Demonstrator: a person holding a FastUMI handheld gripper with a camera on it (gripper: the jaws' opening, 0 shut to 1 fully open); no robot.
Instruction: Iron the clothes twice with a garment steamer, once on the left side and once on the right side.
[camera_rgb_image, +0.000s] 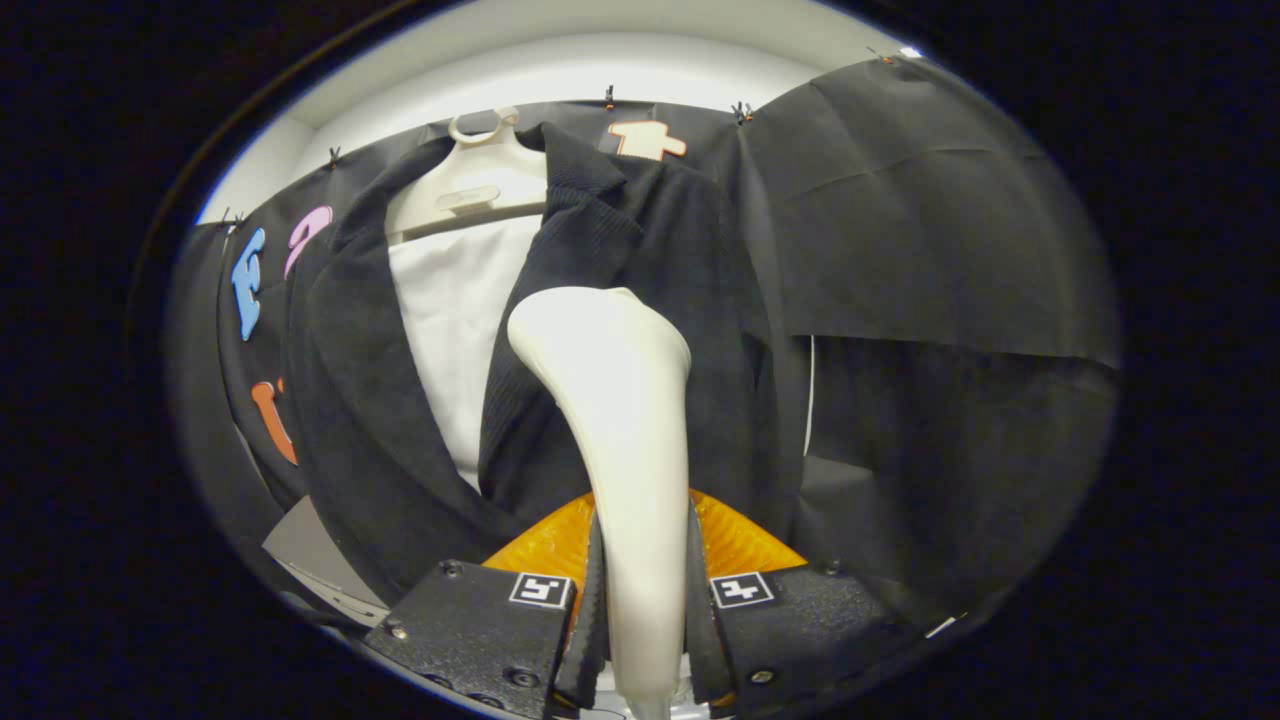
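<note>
Clamped between both fingers of the gripper, the steamer, judged rigid, smooth and slippery, is held by its handle with its head at twelve o'clock against the soft hanging jacket.

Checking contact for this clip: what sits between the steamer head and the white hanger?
In the gripper view, the dark jacket's lapel lies between steamer and hanger; the hand-held gripper clamps the steamer.

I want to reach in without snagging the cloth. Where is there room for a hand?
Open room lies right of the black jacket, before the booth wall. It's crowded where the hand-held gripper clamps the steamer against the jacket's right front, beside the white lining.
</note>
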